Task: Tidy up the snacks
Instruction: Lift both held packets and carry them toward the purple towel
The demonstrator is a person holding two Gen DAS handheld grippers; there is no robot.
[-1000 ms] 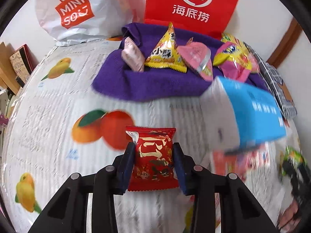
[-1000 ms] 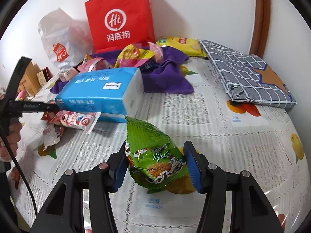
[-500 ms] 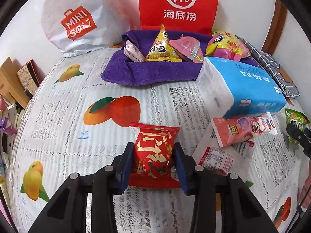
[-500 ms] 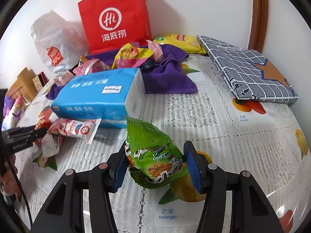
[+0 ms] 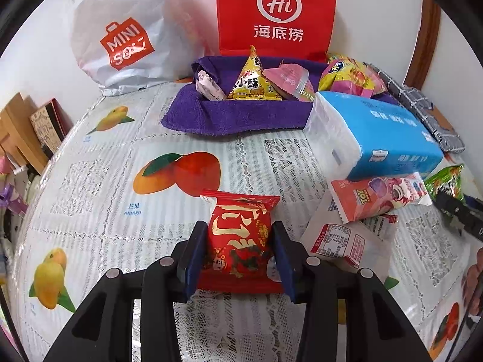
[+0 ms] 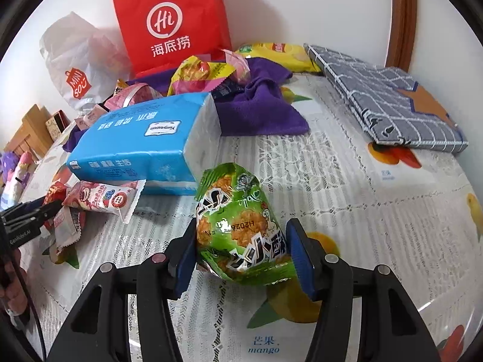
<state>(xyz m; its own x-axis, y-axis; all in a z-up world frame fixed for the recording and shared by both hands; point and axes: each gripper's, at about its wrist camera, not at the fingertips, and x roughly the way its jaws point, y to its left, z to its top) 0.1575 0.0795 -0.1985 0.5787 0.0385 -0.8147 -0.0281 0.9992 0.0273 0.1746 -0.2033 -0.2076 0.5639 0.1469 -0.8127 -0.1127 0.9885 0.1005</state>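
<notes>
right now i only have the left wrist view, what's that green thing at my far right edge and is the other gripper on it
Observer: It's a green snack packet, between the pads of the right gripper, which touch both its sides.
Operator: any free space past it for my red snack packet
Observer: Yes. To the right of the green packet the fruit-print tablecloth is bare up to the grey checked pad.
Operator: anything behind the purple towel i can't see
Observer: A yellow snack bag lies by the wall behind it, right of the red Hi bag.
</notes>
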